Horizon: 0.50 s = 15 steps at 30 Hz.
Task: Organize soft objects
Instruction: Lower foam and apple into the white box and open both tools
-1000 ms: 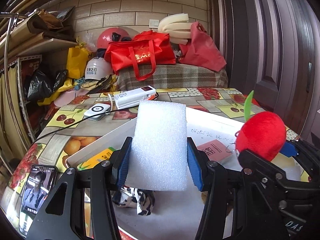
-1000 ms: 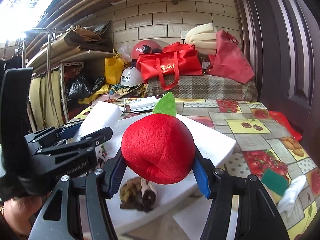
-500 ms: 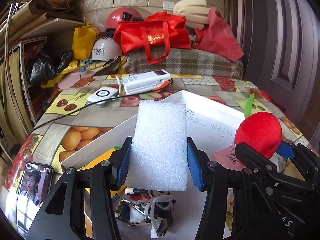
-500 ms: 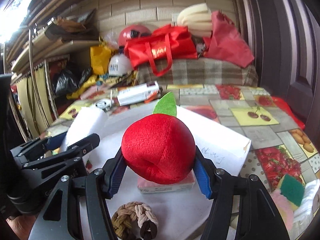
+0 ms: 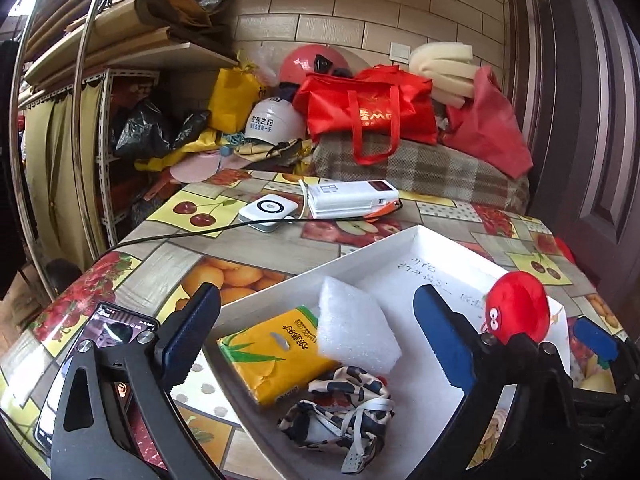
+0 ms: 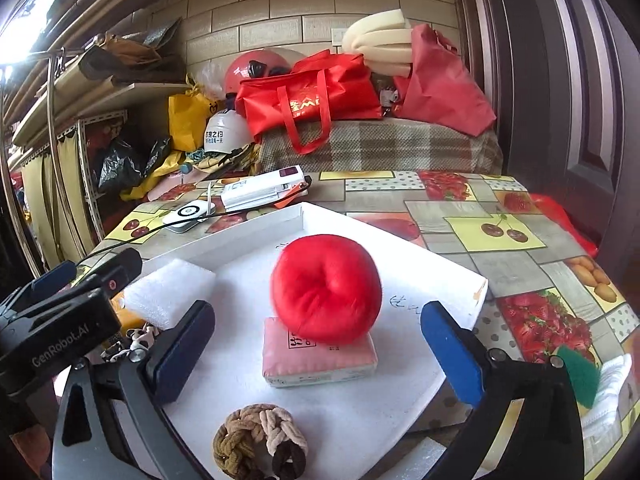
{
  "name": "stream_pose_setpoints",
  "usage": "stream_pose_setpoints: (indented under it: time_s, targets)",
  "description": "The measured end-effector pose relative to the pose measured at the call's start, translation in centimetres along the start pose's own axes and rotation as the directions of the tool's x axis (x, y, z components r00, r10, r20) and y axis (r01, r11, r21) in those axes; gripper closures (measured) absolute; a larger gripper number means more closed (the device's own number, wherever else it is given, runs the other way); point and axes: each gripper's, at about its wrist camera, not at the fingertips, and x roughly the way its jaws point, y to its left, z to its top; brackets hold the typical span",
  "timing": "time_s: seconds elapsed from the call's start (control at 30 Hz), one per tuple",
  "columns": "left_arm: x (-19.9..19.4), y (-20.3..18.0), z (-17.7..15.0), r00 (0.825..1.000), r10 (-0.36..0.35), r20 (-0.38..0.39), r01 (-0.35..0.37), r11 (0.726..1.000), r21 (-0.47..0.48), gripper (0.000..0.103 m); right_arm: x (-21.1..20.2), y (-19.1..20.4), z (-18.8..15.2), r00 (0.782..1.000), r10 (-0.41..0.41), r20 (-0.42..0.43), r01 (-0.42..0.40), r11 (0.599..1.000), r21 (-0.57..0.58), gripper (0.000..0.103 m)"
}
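"GenRobot.AI" marks your left claw (image 6: pixel 60 332). Both claws have just sprung wide: the foam block (image 5: pixel 356 326) now rests on the tissue pack (image 5: pixel 276 354), the plush apple (image 6: pixel 325 294) on the pink packet (image 6: pixel 320 360) before your right claw (image 6: pixel 316 352), inside the tray (image 6: pixel 460 280).

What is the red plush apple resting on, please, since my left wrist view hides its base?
Observer: The plush apple sits on a pink packet in the white tray.
Operator: Is the right tool gripping it?
Observer: No. The right tool has just been opening its jaws, and they stand clear of the apple.
Operator: Is anything else in the tray on that side?
Observer: Yes, a braided hair tie lies in front of the packet, nearer the camera.
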Motion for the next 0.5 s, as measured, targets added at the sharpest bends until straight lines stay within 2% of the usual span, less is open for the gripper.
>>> stream_pose_setpoints:
  time_s: [0.33,0.5]
  targets:
    - [-0.9,-0.4,0.0,0.999,-0.008,0.051,0.007,1.000,0.014,0.005,-0.8,1.1,-0.1,0.998,-0.011,0.056,0.014,0.998,-0.054,0.000]
    - [-2.0,-0.4,-0.1,0.995,-0.014,0.104,0.013,1.000,0.014,0.005,-1.5,1.1,-0.2,0.995,-0.009,0.101,0.014,0.998,-0.057,0.000]
